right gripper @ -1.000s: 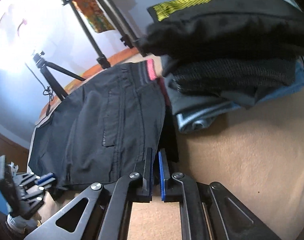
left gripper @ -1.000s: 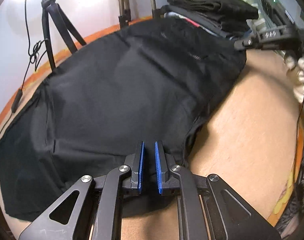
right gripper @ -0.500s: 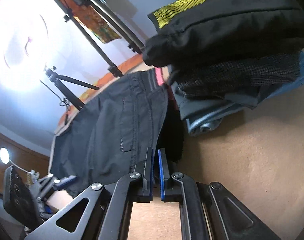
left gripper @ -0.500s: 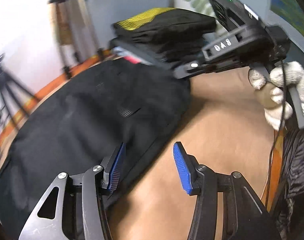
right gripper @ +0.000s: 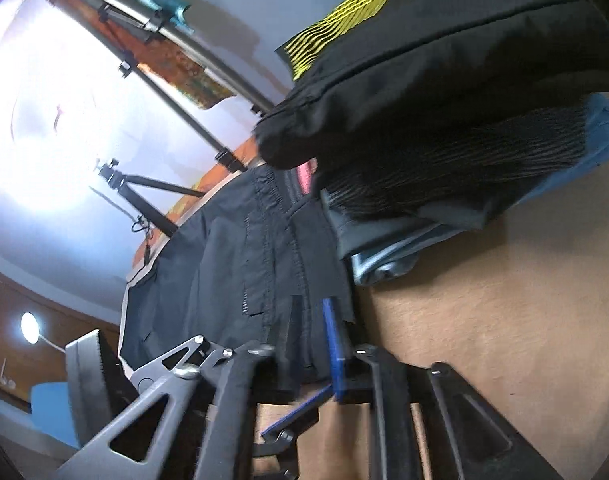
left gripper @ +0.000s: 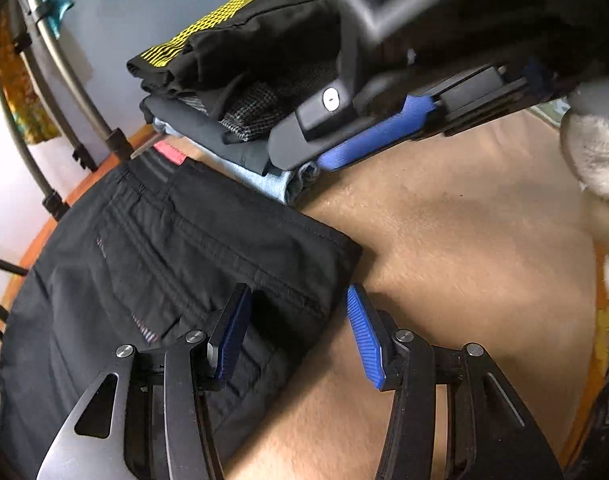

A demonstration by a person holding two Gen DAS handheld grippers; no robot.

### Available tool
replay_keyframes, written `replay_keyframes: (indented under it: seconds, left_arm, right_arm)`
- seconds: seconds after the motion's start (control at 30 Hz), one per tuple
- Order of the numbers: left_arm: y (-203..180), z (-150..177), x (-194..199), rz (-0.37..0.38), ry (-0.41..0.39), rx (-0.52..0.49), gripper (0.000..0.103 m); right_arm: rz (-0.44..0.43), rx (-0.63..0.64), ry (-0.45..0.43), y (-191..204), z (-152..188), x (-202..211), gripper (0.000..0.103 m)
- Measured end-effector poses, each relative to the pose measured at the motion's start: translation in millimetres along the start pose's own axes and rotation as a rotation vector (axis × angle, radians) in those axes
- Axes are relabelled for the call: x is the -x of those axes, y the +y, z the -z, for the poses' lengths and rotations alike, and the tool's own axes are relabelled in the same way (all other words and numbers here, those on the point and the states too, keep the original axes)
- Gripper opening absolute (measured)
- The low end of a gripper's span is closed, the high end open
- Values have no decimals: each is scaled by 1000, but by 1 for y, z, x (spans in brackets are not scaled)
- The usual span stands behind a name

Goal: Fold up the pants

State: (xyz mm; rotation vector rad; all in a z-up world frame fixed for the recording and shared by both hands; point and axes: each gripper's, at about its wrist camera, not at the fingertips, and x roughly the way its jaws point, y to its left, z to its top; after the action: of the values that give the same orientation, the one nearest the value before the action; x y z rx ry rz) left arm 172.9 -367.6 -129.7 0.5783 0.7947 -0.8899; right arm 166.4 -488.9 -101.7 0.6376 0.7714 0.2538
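Black pants (left gripper: 152,264) lie flat on the tan surface (left gripper: 464,240), filling the 8 to 10 o'clock part of my left wrist view, with the pink waistband tab (left gripper: 169,153) at about 11 o'clock. Their near corner edge runs down toward my left hand-held gripper (left gripper: 296,332).

My left hand-held gripper stands wide open with nothing in it. Its left blue pad (left gripper: 233,336) is over the black cloth, and its right pad (left gripper: 366,340) is over bare tan surface just past the cloth edge. I cannot tell whether either pad touches what is under it.

My right hand-held gripper (right gripper: 310,340) has its fingers a narrow gap apart, and a fold of the pants (right gripper: 240,272) edge sits between them. The blur stops me from saying whether the cloth is firmly pinched. In the left wrist view this same gripper crosses the top at 1 o'clock, its blue pad (left gripper: 376,140) close to the stack.

A stack of folded clothes (left gripper: 240,92) sits at 12 o'clock, a black garment with a yellow patterned patch on top, grey and light blue pieces under it. The stack touches the pants at the waistband end. Tripod legs (left gripper: 64,92) stand at 10 o'clock beyond the surface edge.
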Motion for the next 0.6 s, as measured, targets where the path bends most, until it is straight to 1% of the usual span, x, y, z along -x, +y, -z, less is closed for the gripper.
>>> replay_keyframes:
  seconds: [0.03, 0.1, 0.13, 0.17, 0.23, 0.3, 0.33, 0.37, 0.47, 0.57, 0.6]
  left_arm:
    - [1, 2, 1, 7, -5, 5, 48]
    - [4, 3, 2, 23, -6, 0, 44]
    - [6, 4, 3, 28, -11, 0, 43]
    - [8, 4, 2, 35, -14, 5, 42]
    - [10, 4, 4, 51, -21, 14, 33]
    - [15, 2, 4, 68, -28, 39, 30]
    - [21, 2, 6, 91, -33, 69, 29]
    - [25, 1, 5, 104, -38, 91, 28]
    - [42, 0, 9, 160, -62, 181, 26]
    - [45, -1, 11, 174, -70, 200, 25]
    - [45, -1, 12, 174, -71, 198, 25]
  right_arm:
    - [1, -5, -1, -3, 0, 2, 34]
    - [0, -14, 2, -7, -1, 4, 38]
    - [5, -19, 5, -9, -1, 4, 44]
    - [11, -26, 4, -12, -1, 5, 46]
    - [17, -39, 13, -16, -1, 4, 50]
    - [7, -55, 24, -18, 0, 2, 54]
    - [2, -64, 35, -20, 0, 0, 56]
    - [0, -70, 44, -22, 1, -2, 59]
    - [-26, -105, 74, -26, 2, -11, 63]
    - [-103, -163, 90, -29, 3, -19, 66]
    - [-111, -171, 99, -29, 3, -22, 66]
